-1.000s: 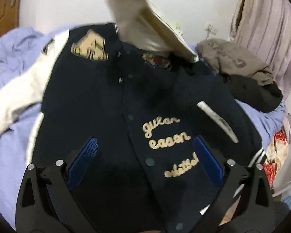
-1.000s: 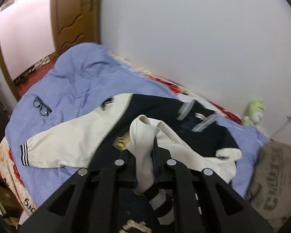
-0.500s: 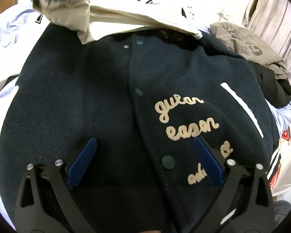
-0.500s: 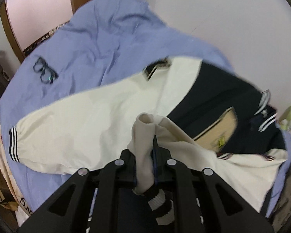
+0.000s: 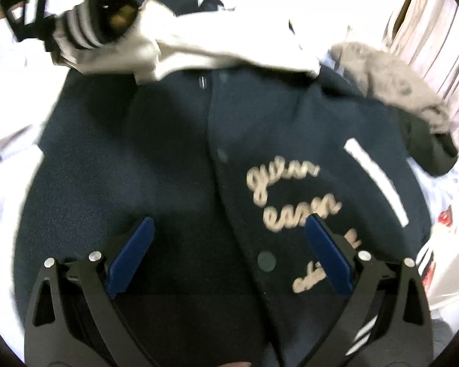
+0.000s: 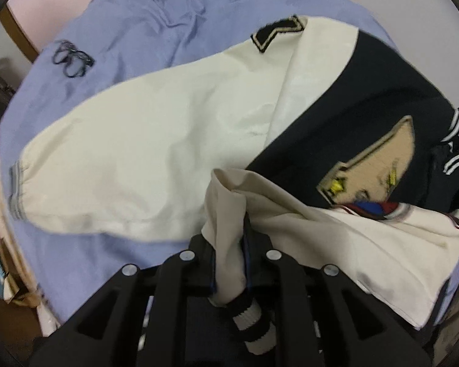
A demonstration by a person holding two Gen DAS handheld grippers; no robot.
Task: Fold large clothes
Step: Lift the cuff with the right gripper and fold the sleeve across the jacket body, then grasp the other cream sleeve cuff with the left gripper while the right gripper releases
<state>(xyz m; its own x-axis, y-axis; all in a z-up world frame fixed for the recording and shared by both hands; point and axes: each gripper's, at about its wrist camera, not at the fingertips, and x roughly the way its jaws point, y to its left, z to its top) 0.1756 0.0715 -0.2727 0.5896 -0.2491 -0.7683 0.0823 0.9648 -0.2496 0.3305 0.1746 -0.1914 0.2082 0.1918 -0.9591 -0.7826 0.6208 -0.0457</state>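
A navy varsity jacket (image 5: pixel 168 153) with cream lettering lies front-up on the bed. My left gripper (image 5: pixel 228 221) hovers open over its lower front, with nothing between the blue pads (image 5: pixel 131 253). One cream sleeve (image 5: pixel 199 52) lies folded across the jacket's chest, its striped cuff (image 5: pixel 85 30) at the upper left. In the right wrist view my right gripper (image 6: pixel 231 244) pinches that sleeve (image 6: pixel 226 208) just above the cuff (image 6: pixel 254 330). Its jaws are opening, and the cloth is still between the pads. The other cream sleeve (image 6: pixel 153 159) is spread out to the left.
A blue sheet (image 6: pixel 153 15) covers the bed, and a pair of black glasses (image 6: pixel 72 58) lies on it to the far left. A grey and a black garment (image 5: pixel 391 73) are piled beside the jacket's right shoulder, near a curtain (image 5: pixel 428 30).
My right gripper has come down with the cream sleeve, which now lies across the jacket's chest instead of hanging above it. My left gripper has drawn closer to the jacket's front.
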